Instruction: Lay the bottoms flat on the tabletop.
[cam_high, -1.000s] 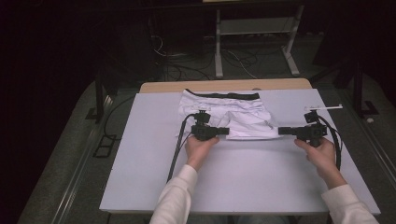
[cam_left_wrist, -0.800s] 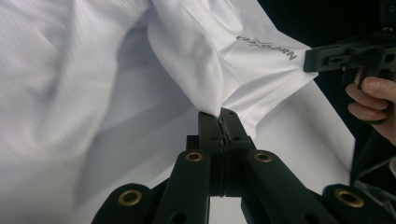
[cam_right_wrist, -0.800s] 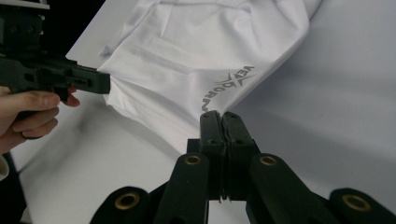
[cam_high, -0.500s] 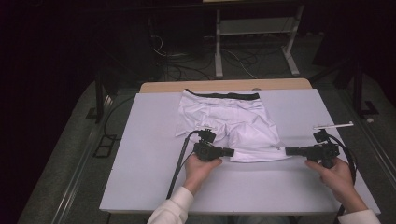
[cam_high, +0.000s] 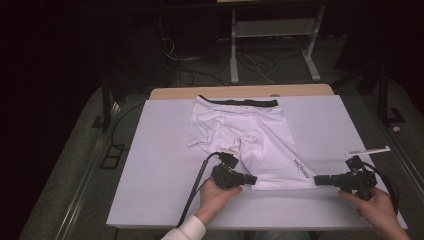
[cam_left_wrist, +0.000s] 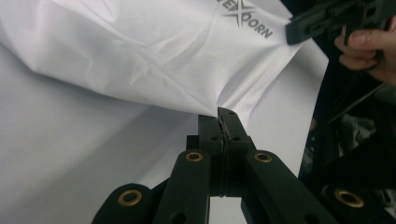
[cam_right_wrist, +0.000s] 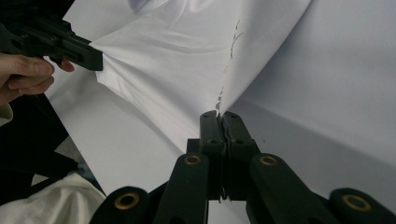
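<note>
White shorts (cam_high: 240, 130) with a black waistband lie spread on the white table (cam_high: 150, 165); one leg stretches toward the near edge. My left gripper (cam_high: 254, 179) is shut on the left corner of that leg's hem, and my right gripper (cam_high: 317, 180) is shut on its right corner, so the hem is pulled taut between them. In the left gripper view the jaws (cam_left_wrist: 226, 116) pinch a fold of the white cloth (cam_left_wrist: 140, 51) with grey lettering. In the right gripper view the jaws (cam_right_wrist: 219, 116) clamp the cloth (cam_right_wrist: 187, 56) edge, with the other gripper (cam_right_wrist: 70, 46) at far left.
A small white strip (cam_high: 367, 150) lies on the table at the right, just beyond my right hand. A wooden tabletop edge (cam_high: 240, 92) shows behind the white sheet. Cables and a metal frame (cam_high: 270, 45) stand on the dark floor beyond.
Both grippers have pulled the leg hem toward the near edge of the table, and the shorts have unfolded and stretched out longer.
</note>
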